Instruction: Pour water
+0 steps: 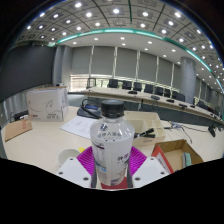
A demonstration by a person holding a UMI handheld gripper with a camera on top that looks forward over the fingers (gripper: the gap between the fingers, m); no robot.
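**Bottle clamped upright in the gripper, conference room beyond**

The gripper (111, 160) has its two fingers closed narrowly around a clear plastic water bottle with a black screw cap and a white printed label (112, 145). The magenta ribbed pads (90, 158) press against the bottle's sides at label height, left and right, so the bottle is held between them. It stands upright, cap on, rising above the fingertips and hiding much of what lies straight ahead.

Just ahead of the fingers and under the bottle spreads a pale beige tabletop (40, 140). Beyond the bottle to its left lies a flat sheet of white paper (78, 126). Further left and further off sits a white cardboard box with printed markings (45, 103). To the right of the bottle, near the right finger, is an open brown cardboard box (178, 150); what it holds cannot be made out.

Well beyond the table, a long curved conference desk with a row of dark office chairs (150, 90) runs before tall windows.
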